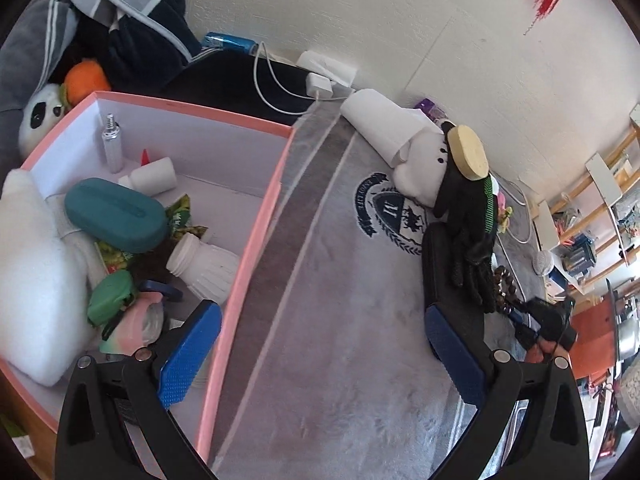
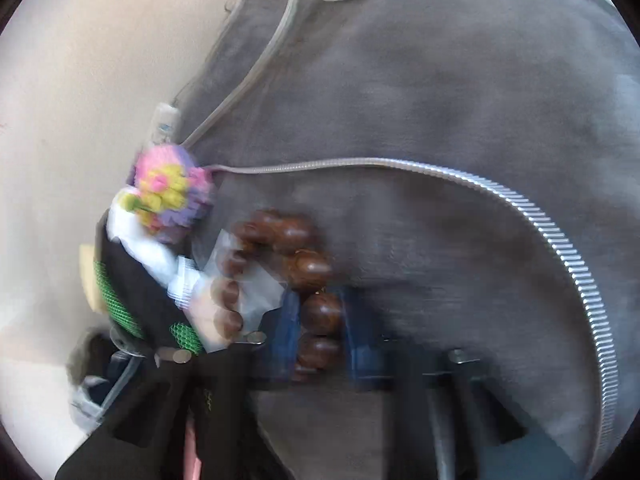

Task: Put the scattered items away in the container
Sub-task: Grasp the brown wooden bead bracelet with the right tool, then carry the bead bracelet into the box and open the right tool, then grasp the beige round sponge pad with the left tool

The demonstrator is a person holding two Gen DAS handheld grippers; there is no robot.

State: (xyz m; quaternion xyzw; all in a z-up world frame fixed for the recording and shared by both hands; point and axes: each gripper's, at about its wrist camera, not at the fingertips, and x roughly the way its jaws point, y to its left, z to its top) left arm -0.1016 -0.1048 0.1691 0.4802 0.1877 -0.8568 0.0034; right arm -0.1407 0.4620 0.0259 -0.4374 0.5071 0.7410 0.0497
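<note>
A pink box (image 1: 256, 216) stands at the left, holding a teal case (image 1: 116, 216), white bottles, a metal vial and a white plush. My left gripper (image 1: 320, 344) is open and empty over the grey blanket (image 1: 340, 320), its left finger over the box's corner. On the blanket lie a black glove (image 1: 468, 240), a wooden disc (image 1: 468, 156), a white plush and a brown bead bracelet (image 1: 504, 284). In the blurred right wrist view my right gripper (image 2: 320, 332) is closed around the bead bracelet (image 2: 308, 268). The right gripper also shows in the left wrist view (image 1: 532, 320).
A colourful pompom (image 2: 172, 196), a ribbed silver hose (image 2: 560, 248) and a grey cable (image 2: 256, 64) lie on the blanket. A panda plush (image 1: 40, 116), clothes and white chargers (image 1: 320, 80) sit behind the box by the wall. Shelves stand at the far right.
</note>
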